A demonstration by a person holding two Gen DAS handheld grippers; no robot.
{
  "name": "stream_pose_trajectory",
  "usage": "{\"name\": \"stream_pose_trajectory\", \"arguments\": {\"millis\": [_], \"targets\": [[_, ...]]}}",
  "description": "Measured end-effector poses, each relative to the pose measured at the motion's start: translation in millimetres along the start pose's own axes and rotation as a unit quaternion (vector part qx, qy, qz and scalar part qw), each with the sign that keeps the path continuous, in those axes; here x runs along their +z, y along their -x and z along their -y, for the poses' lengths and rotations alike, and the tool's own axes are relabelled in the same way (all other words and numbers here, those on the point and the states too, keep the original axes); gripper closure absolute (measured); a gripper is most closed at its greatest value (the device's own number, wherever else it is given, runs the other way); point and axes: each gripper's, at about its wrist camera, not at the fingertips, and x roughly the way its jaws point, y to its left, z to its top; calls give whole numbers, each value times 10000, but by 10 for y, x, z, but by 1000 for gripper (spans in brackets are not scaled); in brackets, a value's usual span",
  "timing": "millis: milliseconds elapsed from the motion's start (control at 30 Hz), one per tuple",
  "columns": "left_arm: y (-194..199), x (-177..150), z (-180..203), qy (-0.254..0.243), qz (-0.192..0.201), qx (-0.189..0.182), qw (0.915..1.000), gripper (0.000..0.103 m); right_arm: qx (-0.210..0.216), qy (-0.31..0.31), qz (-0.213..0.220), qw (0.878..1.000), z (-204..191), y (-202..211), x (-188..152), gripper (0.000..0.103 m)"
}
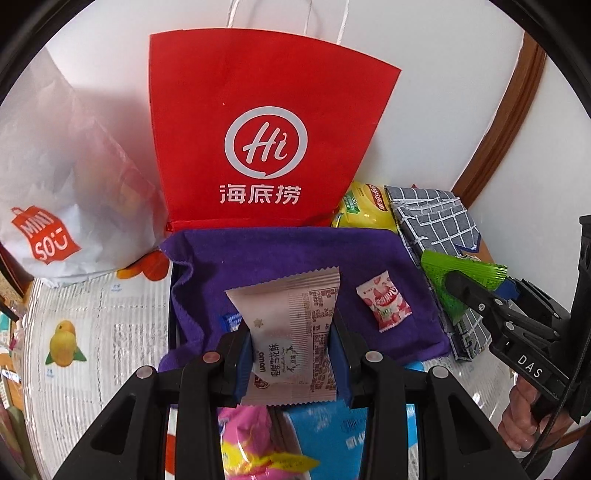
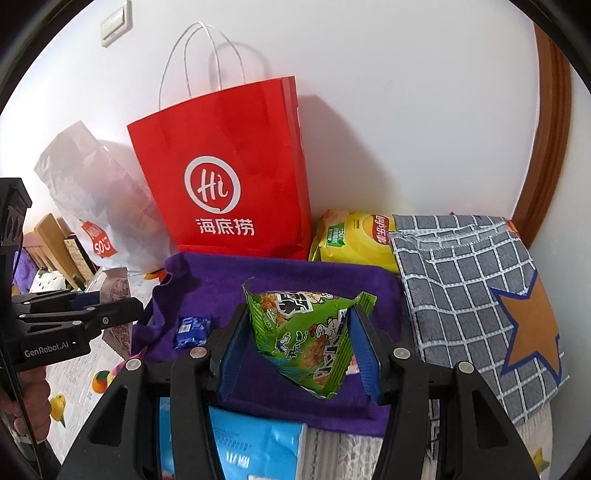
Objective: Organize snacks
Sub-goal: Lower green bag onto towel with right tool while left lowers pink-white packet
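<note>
Surface: a table under a fruit-print cover (image 1: 92,332), standing against a white wall (image 2: 369,92). A purple towel (image 1: 277,254) is lying across the middle, a checked cloth (image 2: 461,277) sitting just beside it on the right. A red bag (image 1: 266,147) and a white bag (image 1: 55,192) are standing at the wall; a yellow chip bag (image 2: 354,243) is resting between the red bag and the checked cloth. Brown trim (image 2: 546,147) is running up the right corner.

Left gripper (image 1: 291,354) is clamping a white snack (image 1: 291,332) above the towel's near edge. Right gripper (image 2: 295,350) is gripping a green snack (image 2: 310,339) over the towel.

Left view only: a strawberry candy (image 1: 384,299) lying on the towel, a pink packet (image 1: 251,443) under the jaws. Right view only: a light switch (image 2: 116,24), an orange star (image 2: 532,332) on the checked cloth. A small blue candy (image 2: 192,330) and a blue pack (image 2: 251,443) are showing in both.
</note>
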Motion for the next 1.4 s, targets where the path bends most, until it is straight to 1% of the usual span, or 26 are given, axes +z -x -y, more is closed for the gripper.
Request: {"name": "stream_pose_trajectory", "arguments": {"millis": [167,233,400,700,1167,1400], "targets": [[-139,106,-37,27,14,9,10000,68,22,-43,-59,10000,19,-195,49,50],[-242,121,-56,23,-29,4,10000,68,51,-40,-168,9998,16,-306,22,50],[-481,126,-124,75,-222,26,9997,68,-43,89,-493,9987,24,-610,-94,50],[-681,105,-267,232,-434,51,9988,68,64,-12,-924,9957,105,-936,-300,50],[-834,77,-260,205,-626,174,9977,68,173,235,-942,9951,5,-969,-361,50],[-891,55,-222,144,-732,194,9970,68,189,253,-987,9946,0,-979,-375,49]]}}
